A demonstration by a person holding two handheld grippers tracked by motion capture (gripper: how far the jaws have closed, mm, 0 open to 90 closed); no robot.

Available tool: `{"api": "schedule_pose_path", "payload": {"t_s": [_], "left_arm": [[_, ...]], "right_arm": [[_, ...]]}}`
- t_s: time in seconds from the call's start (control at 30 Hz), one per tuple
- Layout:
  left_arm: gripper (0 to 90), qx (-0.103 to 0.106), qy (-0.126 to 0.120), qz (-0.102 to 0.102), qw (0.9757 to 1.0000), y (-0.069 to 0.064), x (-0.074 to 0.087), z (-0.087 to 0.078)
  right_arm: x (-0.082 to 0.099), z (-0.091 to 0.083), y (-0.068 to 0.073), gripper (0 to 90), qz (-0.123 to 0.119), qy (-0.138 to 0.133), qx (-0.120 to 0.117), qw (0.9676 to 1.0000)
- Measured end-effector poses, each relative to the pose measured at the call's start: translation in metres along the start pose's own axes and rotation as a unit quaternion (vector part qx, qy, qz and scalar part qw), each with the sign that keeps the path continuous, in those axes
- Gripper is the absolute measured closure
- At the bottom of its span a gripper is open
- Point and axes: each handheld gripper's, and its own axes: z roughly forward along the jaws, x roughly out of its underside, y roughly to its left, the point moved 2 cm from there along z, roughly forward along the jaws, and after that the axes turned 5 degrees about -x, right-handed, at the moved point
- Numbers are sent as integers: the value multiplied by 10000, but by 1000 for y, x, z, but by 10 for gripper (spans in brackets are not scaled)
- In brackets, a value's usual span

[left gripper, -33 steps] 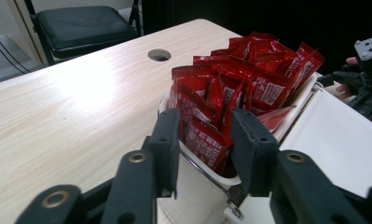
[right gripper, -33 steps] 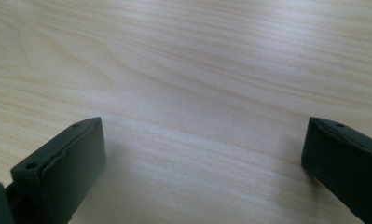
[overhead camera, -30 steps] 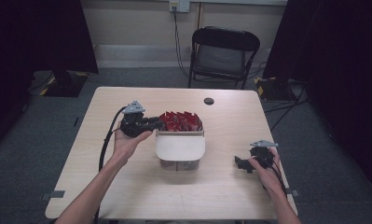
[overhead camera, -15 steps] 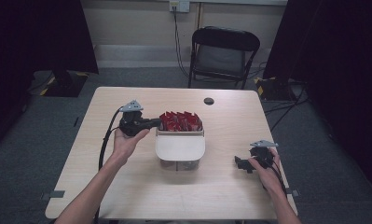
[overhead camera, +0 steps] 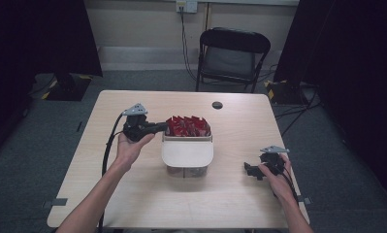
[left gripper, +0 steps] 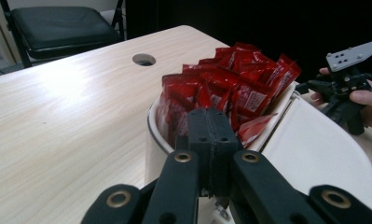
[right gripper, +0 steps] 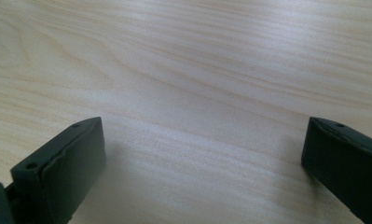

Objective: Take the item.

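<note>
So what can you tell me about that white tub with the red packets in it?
The tub is a white, plastic-looking container standing upright near the middle of the wooden table. Its back half is open and packed with glossy red packets standing on edge; a flat white lid part covers the front half. The left gripper, jaws closed, sits at the tub's left rim by the packets; whether it pinches one cannot be told.

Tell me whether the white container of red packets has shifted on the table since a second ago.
No. The white container sits at the same spot relative to the round hole in the table, in the high view.
</note>
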Motion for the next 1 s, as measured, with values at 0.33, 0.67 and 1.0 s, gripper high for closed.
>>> {"api": "schedule_pose_path", "payload": {"t_s": [0.33,0.67,1.0], "left_arm": [[900,107,-43,140,9998,-2,-6,-7],[900,202,-140,161,9996,-4,-12,-12],[900,242,-304,198,9990,-4,-21,-24]], "right_arm": [[0,0,0,0,0,-1,0,10000],[0,0,0,0,0,0,-1,10000],[0,0,0,0,0,0,-3,10000]]}}
